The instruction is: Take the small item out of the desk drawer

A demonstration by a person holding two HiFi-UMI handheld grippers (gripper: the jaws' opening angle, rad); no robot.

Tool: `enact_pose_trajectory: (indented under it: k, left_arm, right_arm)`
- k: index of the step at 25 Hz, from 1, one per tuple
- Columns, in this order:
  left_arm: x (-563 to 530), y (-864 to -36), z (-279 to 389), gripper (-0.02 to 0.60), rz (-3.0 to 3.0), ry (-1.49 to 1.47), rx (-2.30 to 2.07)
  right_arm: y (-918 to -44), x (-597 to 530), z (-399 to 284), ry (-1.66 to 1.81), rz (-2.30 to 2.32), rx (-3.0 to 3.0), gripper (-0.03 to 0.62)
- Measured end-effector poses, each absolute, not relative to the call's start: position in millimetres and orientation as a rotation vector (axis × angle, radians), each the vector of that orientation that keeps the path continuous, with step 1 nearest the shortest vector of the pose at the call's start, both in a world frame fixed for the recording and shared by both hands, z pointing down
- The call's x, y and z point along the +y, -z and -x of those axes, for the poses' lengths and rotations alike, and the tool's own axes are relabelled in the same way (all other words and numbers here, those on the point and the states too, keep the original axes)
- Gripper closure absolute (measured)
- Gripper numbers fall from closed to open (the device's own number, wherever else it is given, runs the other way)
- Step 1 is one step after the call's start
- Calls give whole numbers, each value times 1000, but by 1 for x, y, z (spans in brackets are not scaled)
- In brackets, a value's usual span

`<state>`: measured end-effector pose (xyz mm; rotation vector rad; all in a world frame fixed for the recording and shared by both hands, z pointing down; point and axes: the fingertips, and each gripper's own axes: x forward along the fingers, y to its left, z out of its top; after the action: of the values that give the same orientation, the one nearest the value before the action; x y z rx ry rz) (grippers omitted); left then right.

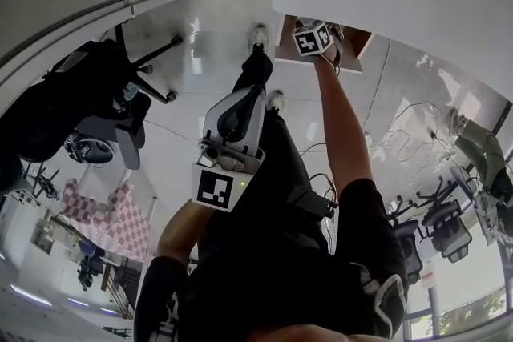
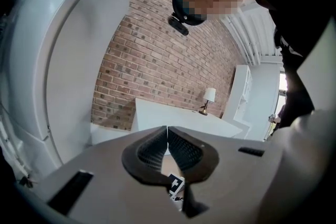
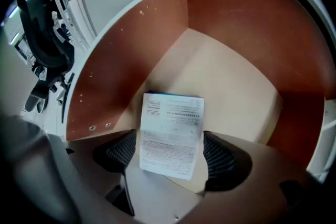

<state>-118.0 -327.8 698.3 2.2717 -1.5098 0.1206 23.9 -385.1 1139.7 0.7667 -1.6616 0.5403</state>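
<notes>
Right gripper view: our right gripper hangs released, jaws wide, with the small printed box between them on the drawer floor. Our left gripper, clenched and empty, sits at seven o'clock of it in head view.

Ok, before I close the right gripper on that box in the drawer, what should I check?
1. Drawer pulled open, inside reachable: ok.
2. White box lies flat on the drawer floor between the right gripper's jaws: ok.
3. Right jaws apart, one on each side of the box: ok.
4. Pads already touching the box's sides: cannot tell.
5. Nothing else in the drawer near the box: ok.
6. Left gripper shut, empty, away from the drawer: ok.
</notes>
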Motion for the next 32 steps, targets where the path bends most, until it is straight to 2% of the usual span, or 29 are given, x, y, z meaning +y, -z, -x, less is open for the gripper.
enact_pose_trajectory:
  k: [11,16,26,32]
  left_arm:
    - [-331,-698,131,571,-2280,-138,-1546]
    - [-324,-686,124,571,-2305,-159,-1553]
    - [-279,-618,113,571,-2432,-169,-1624]
    - [-198,-556,98,572,-2456,-91,-1687]
  right_arm:
    - [-1152,-391,-25,-538,-763,-1589,207]
    - [-1129,-390,-31,-517,-784,-1638,209]
    - [-1008,-362,-19,-349,-908,-1833,209]
    - [-877,-314,-31,-311,-1054,-2018,209]
